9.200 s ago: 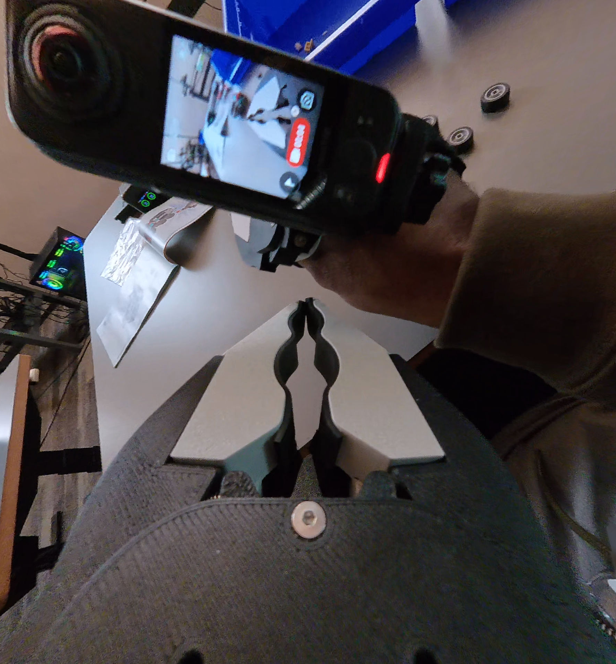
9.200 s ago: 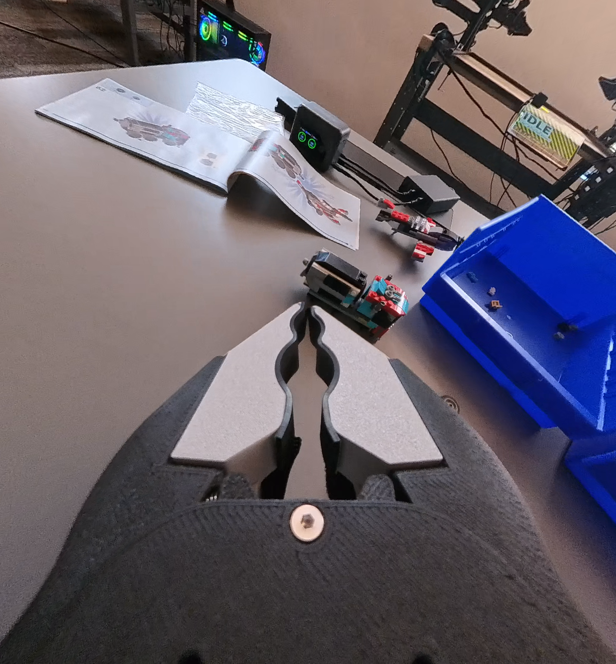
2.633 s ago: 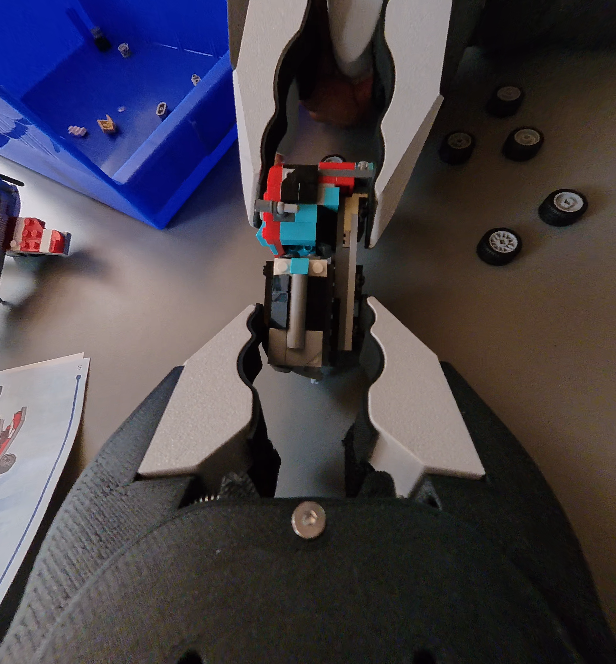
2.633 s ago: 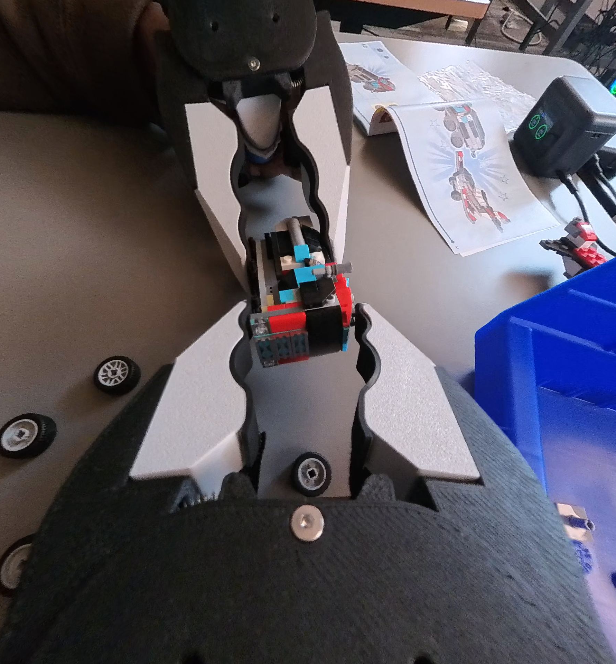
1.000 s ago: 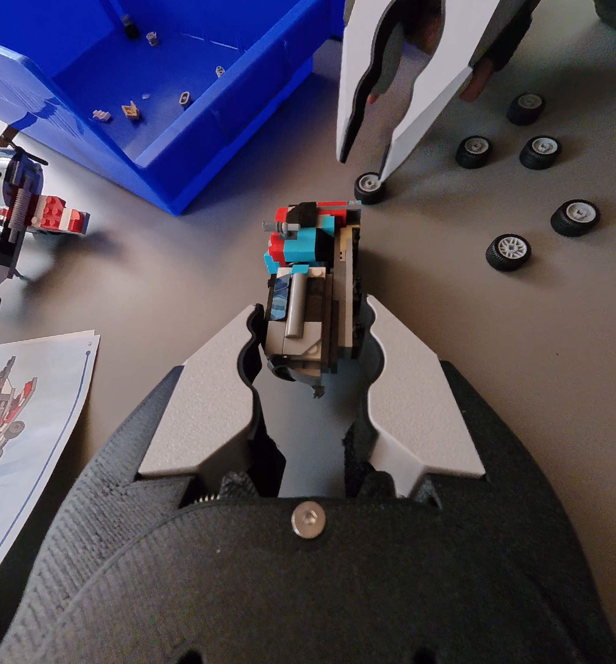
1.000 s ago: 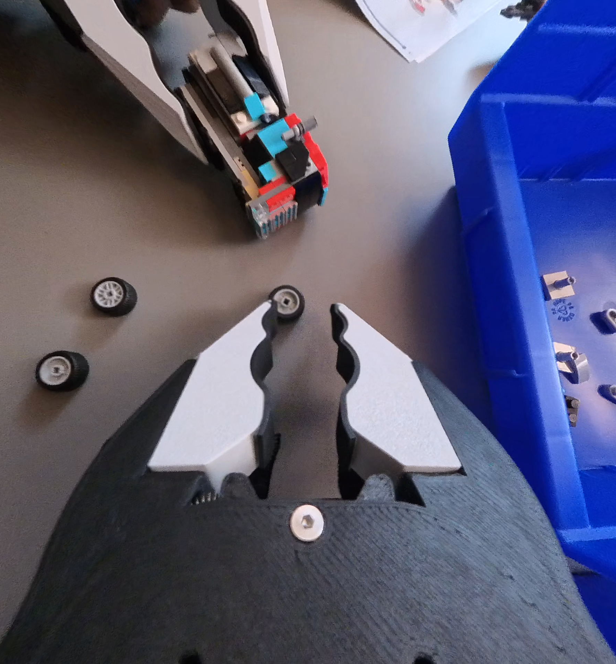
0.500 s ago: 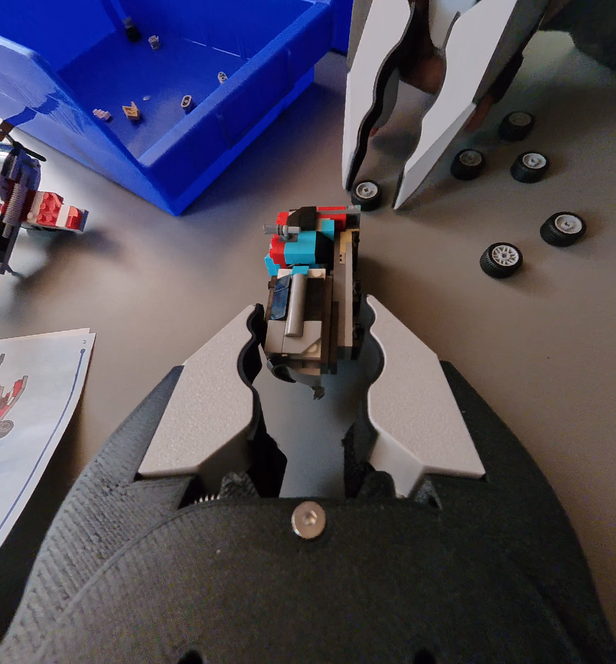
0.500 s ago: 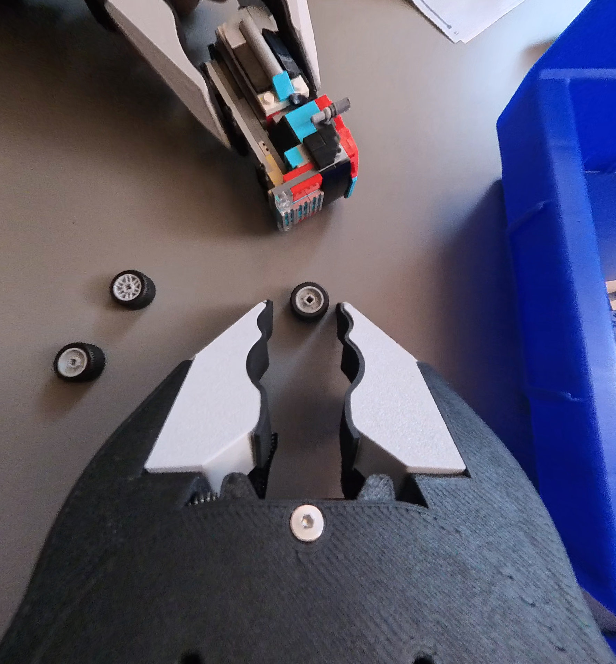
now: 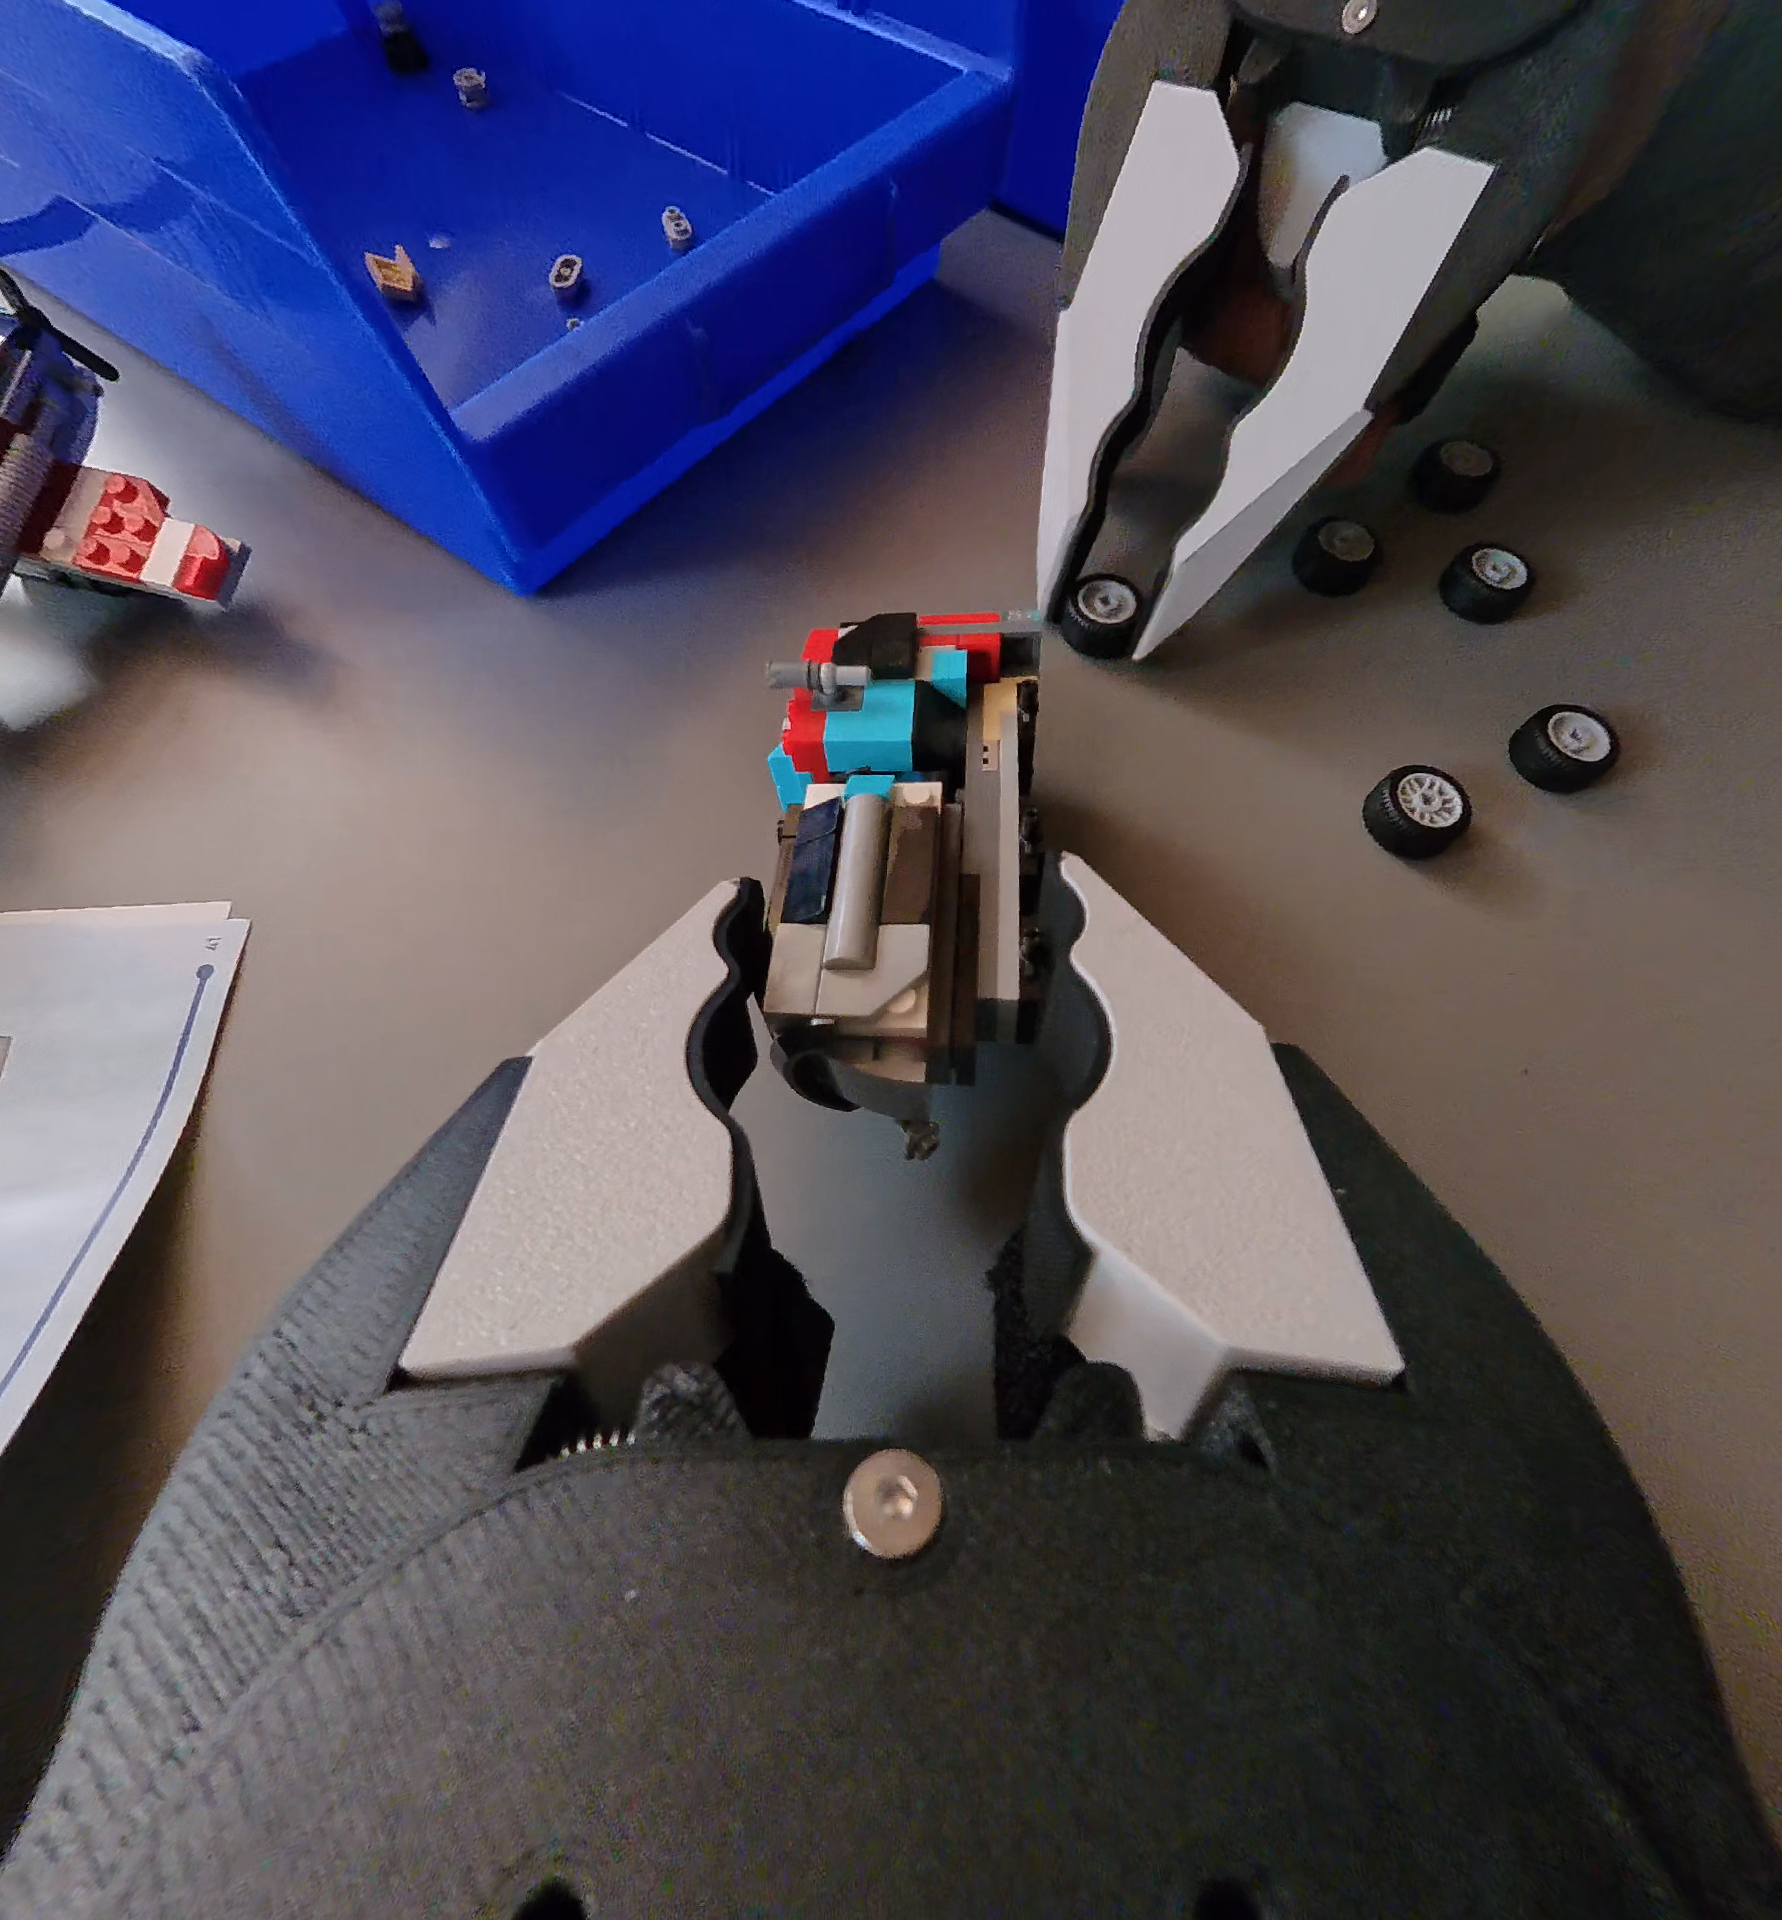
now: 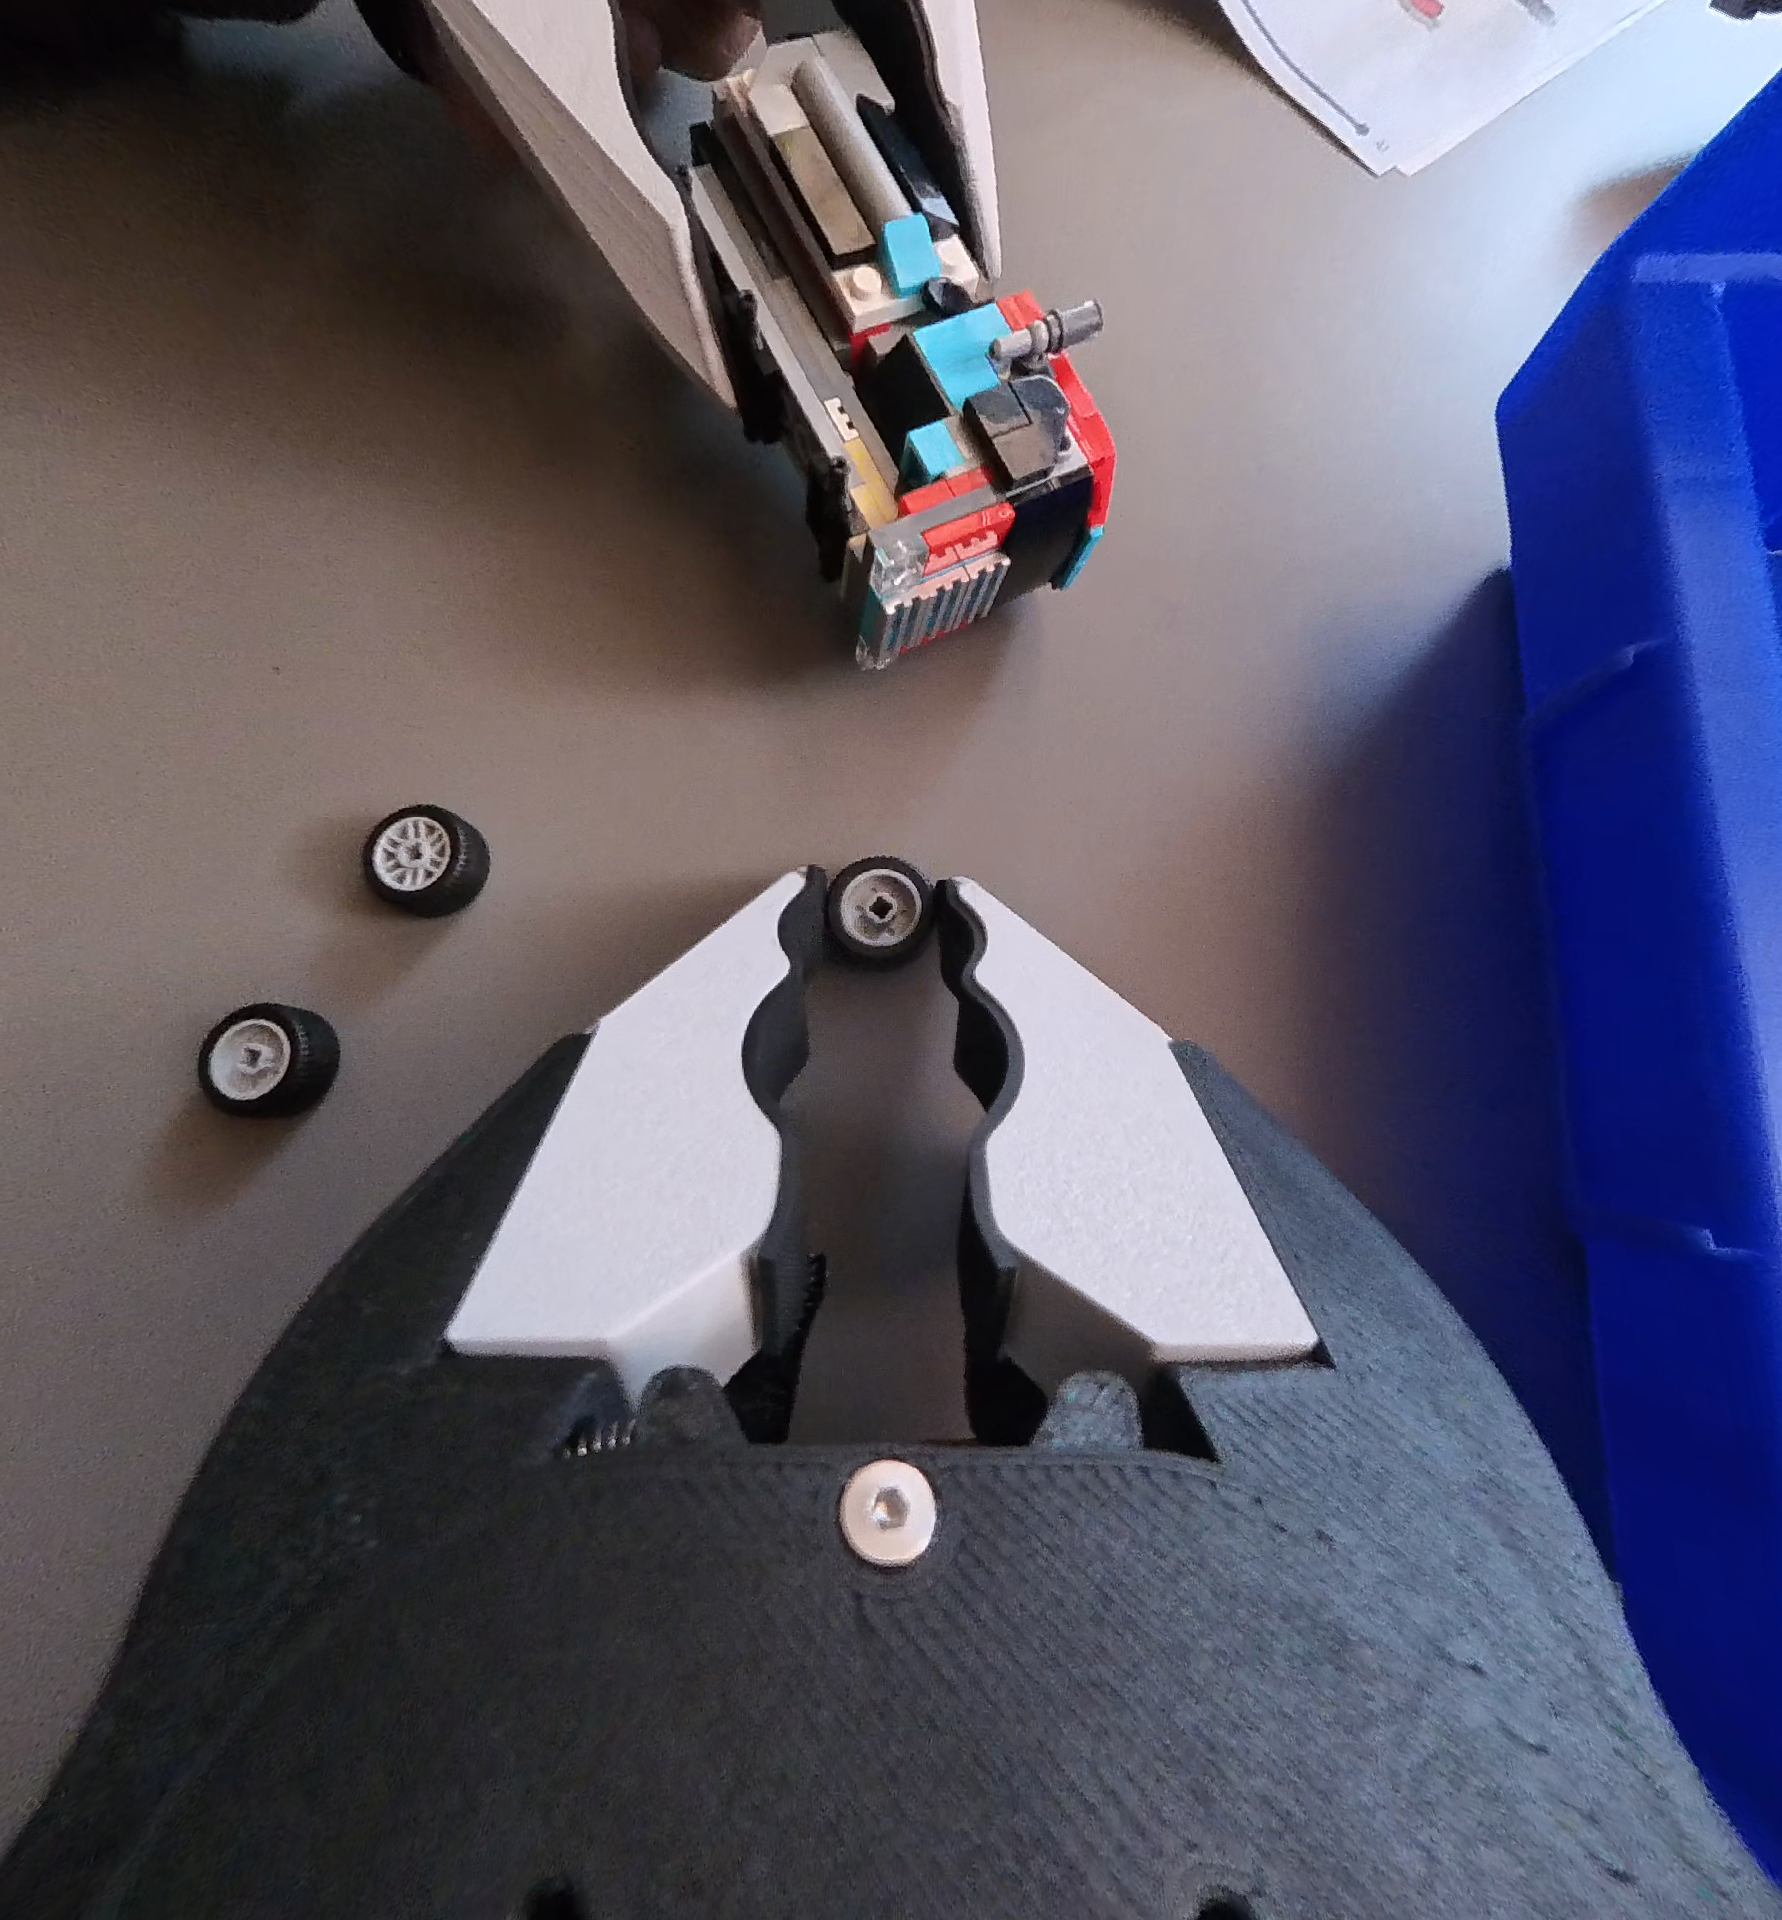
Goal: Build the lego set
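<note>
The brick vehicle (image 9: 902,821) serves as the landmark; it lies on the grey counter (image 9: 554,748).

**Edges and open room**
- Left of the vehicle, in the left wrist view, bare counter runs to the corner of a blue bin (image 9: 513,436), which holds a few small loose parts. A second brick model (image 9: 87,530) stands beyond that gap, and an open instruction booklet (image 9: 56,1122) lies nearer the camera on the same side.
- Right of the vehicle, five loose wheels (image 9: 1417,798) lie scattered on the counter, each apart from the others.
- In the right wrist view, the blue bin wall (image 10: 1676,831) stands to the right of the vehicle, with an open strip of counter between them. Two loose wheels (image 10: 426,860) lie to the left of the right gripper.

**Left gripper** (image 9: 897,904)
- The fingers (image 9: 658,1039) stand wide apart and clamp the grey rear end of the vehicle from both sides.
- The red and turquoise front end projects past the fingertips.

**Right gripper** (image 10: 879,904)
- The fingers (image 10: 721,997) are nearly closed, pinching a small black wheel (image 10: 879,914) with a grey hub at the very tips.
- The wheel sits on the counter just beside the vehicle's front end, apart from it.
</note>
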`<state>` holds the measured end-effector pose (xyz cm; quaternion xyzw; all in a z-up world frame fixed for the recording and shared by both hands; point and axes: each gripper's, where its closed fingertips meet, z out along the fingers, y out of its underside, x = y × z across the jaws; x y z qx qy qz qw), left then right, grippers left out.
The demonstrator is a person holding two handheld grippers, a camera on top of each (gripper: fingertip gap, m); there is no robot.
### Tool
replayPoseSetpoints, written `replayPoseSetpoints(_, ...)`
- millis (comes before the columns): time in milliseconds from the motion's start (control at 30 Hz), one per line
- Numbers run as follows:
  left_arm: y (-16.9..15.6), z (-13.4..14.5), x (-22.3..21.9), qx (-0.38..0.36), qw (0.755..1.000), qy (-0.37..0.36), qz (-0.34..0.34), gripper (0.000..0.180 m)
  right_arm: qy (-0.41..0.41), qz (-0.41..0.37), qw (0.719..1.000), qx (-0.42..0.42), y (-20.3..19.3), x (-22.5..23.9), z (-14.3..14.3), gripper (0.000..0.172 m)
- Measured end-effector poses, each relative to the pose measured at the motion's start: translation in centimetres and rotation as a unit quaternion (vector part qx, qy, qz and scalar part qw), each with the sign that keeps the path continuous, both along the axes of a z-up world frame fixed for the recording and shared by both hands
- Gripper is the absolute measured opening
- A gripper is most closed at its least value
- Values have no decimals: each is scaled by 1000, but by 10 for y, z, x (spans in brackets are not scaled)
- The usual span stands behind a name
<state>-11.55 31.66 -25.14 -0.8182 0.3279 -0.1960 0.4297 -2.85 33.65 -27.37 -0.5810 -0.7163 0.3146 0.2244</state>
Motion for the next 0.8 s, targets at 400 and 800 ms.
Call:
replayPoseSetpoints(400,-2,4,4,10,1000,-10,-6,56,27,23,999,15,-6,-2,9,23)
replayPoseSetpoints(800,-4,3,9,16,1000,0,-13,56,65,43,996,37,-14,-5,25,28)
